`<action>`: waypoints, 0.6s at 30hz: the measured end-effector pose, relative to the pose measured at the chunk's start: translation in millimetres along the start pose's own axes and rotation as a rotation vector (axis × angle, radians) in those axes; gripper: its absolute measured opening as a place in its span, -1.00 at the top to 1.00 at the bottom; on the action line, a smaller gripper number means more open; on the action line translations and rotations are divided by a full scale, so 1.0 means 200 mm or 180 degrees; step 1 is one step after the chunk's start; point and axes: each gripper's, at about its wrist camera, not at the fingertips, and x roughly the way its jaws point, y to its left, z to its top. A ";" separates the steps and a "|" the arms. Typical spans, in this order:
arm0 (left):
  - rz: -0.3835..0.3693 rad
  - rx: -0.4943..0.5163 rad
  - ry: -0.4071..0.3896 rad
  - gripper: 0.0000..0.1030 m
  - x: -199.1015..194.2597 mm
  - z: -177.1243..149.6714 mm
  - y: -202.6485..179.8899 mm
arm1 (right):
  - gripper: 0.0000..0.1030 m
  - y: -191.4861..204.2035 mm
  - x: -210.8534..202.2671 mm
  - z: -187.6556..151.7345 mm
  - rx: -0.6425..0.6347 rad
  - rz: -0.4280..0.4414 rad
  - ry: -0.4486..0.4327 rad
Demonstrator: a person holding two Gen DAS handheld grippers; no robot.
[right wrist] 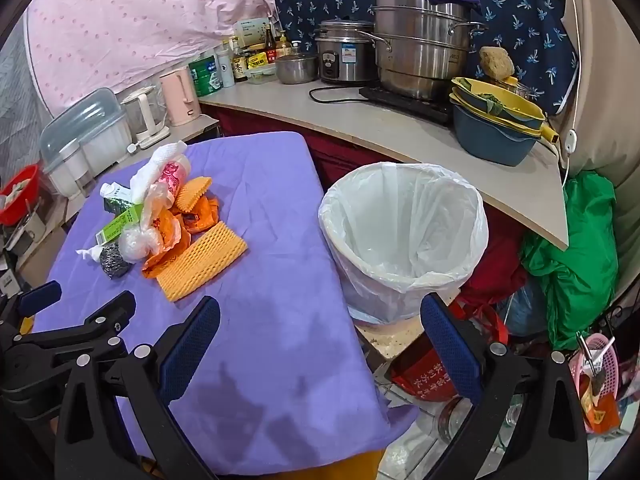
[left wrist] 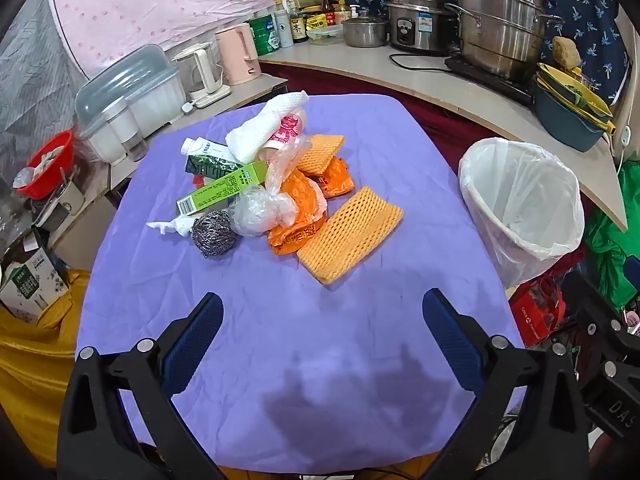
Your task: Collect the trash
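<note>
A heap of trash lies on the purple-covered table (left wrist: 280, 340): an orange foam net (left wrist: 350, 234), a steel scourer (left wrist: 211, 233), a green carton (left wrist: 222, 192), orange wrappers (left wrist: 298, 216), clear plastic bags (left wrist: 260, 210) and white tissue (left wrist: 266, 124). A white-lined bin (left wrist: 520, 208) stands off the table's right edge. My left gripper (left wrist: 322, 312) hangs open over the near table, short of the heap, nothing between its fingers. My right gripper (right wrist: 320, 316) is open above the table's right edge, with the bin (right wrist: 404, 236) just ahead and the foam net (right wrist: 202, 262) to its left.
A curved counter (left wrist: 420, 76) behind holds steel pots (left wrist: 500, 28), a rice cooker, bottles and stacked basins (left wrist: 568, 116). Kettles and a covered dish rack (left wrist: 128, 100) stand at the left. Red and green bags (right wrist: 576, 256) crowd the floor right of the bin.
</note>
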 end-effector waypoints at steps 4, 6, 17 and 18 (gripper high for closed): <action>0.0028 0.0012 -0.0009 -0.85 0.00 0.01 0.00 | -0.87 0.00 0.00 0.00 0.0010 -0.0020 -0.0004; 0.0037 0.0020 -0.0004 -0.85 0.00 0.01 0.00 | -0.87 0.00 0.00 0.00 0.0020 -0.0026 -0.0003; 0.0032 -0.0002 -0.0013 -0.85 0.00 0.01 0.01 | -0.87 0.00 -0.01 0.00 -0.0020 -0.0002 -0.0006; 0.0037 -0.0002 -0.0017 -0.85 -0.01 0.01 0.01 | -0.87 0.00 -0.01 0.00 -0.0019 -0.0003 -0.0011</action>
